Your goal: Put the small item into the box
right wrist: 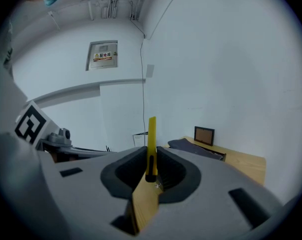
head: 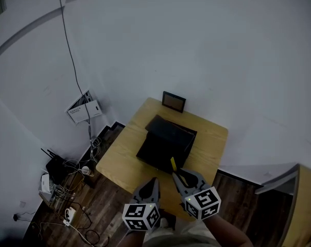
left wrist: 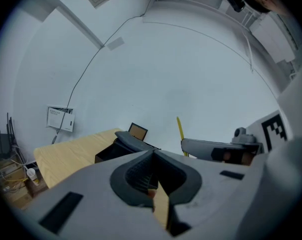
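A black box (head: pixel 166 143) stands open on the wooden table (head: pixel 119 158), its lid tipped back toward the wall. My right gripper (head: pixel 184 178) hovers over the table's near edge, just short of the box, shut on a slim yellow utility knife (head: pixel 173 163) that points up and forward. In the right gripper view the knife (right wrist: pixel 151 144) stands upright between the pads, with the box (right wrist: pixel 193 148) beyond to the right. My left gripper (head: pixel 150 187) hangs beside it to the left, shut with nothing in it. The left gripper view shows the box (left wrist: pixel 111 151) ahead and the knife (left wrist: pixel 180 134) to the right.
A small dark picture frame (head: pixel 173 101) stands at the table's far edge against the white wall. Cables and small devices (head: pixel 63 184) litter the wooden floor to the left. A white unit (head: pixel 83 108) hangs on the wall. A wooden cabinet (head: pixel 305 199) stands at the right.
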